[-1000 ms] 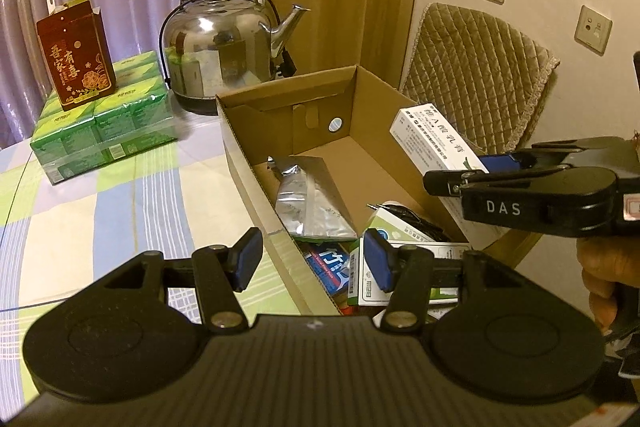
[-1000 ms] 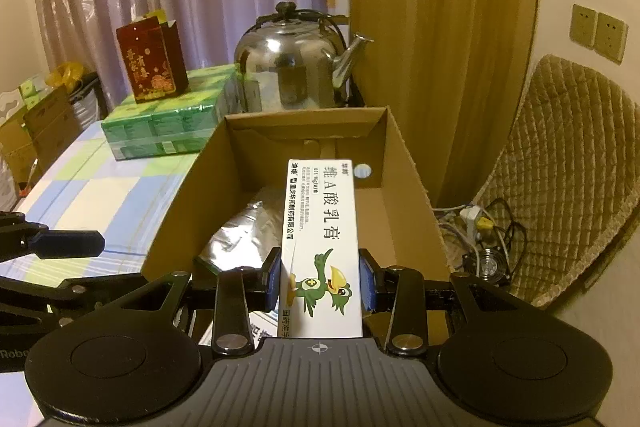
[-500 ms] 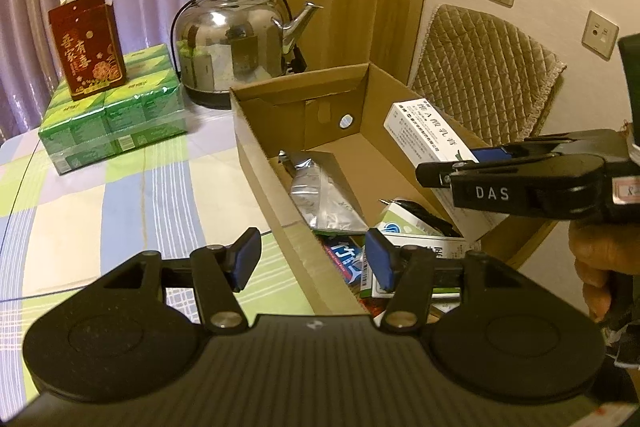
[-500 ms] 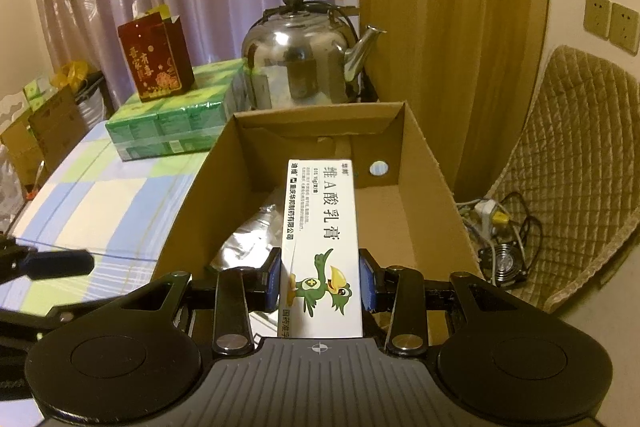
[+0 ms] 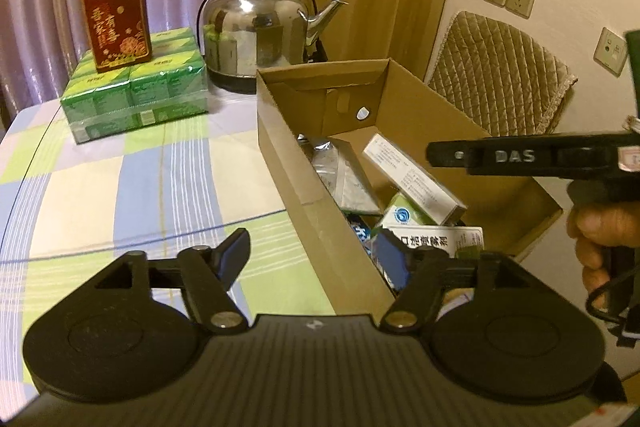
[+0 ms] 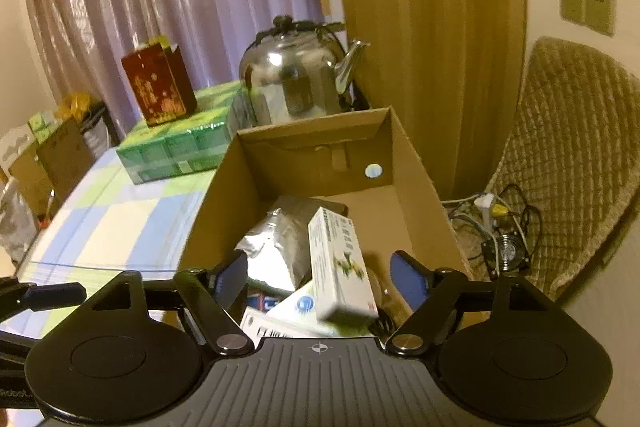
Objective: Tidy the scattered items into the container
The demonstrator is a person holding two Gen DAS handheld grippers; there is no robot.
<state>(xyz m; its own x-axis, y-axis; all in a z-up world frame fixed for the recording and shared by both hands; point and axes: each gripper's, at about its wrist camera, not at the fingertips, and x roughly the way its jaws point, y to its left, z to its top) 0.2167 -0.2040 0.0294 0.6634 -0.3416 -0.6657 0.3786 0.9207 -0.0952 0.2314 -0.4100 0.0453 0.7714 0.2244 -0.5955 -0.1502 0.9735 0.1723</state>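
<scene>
Nearly tidied: the white ointment box (image 6: 340,263) drops free into the cardboard box (image 6: 416,171).
Both the right gripper (image 6: 320,279) and the left gripper (image 5: 316,255) have fingers opening, empty; no loose items show on the table (image 5: 120,167).

The cardboard box (image 5: 400,131) sits at the edge of the checked tabletop (image 5: 120,179); inside it a white carton (image 5: 412,175) lies tilted over a foil pouch (image 5: 344,175); the left claw (image 5: 316,259) straddles its near wall, jaws opening; the right claw (image 5: 520,159) hovers over its right side; behind it stands a steel kettle (image 5: 260,27).
</scene>
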